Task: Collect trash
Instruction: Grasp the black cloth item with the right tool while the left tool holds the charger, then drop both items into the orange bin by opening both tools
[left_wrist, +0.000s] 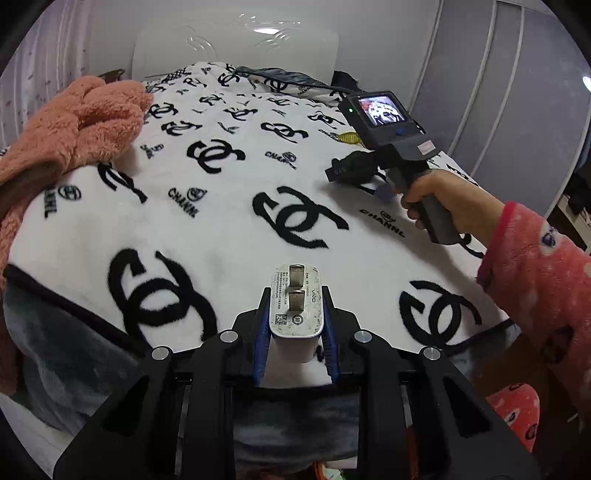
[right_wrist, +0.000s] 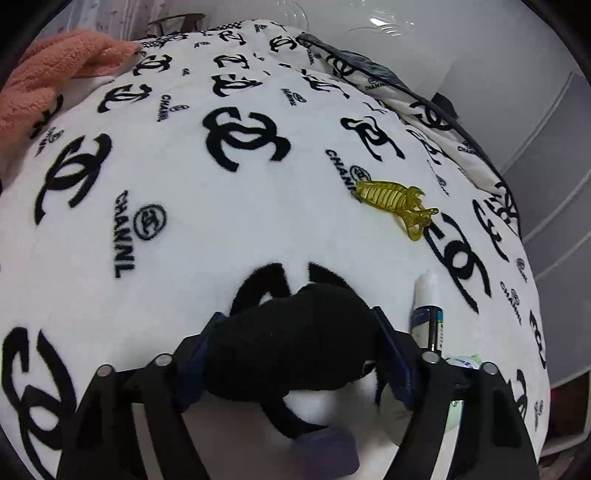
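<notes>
While I am clearing the bed (left_wrist: 229, 206), my left gripper (left_wrist: 297, 314) is clamping a white charger (left_wrist: 295, 306) clear of the blanket, and my right gripper (right_wrist: 291, 354) is squeezing a black fuzzy item (right_wrist: 291, 350) resting there.

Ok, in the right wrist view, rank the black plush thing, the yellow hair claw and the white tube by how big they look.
1. Black plush thing, largest by far, though it sits closest to the camera, between the right gripper's fingers.
2 and 3. Yellow hair claw and white tube look similar; I can't rank them.
</notes>
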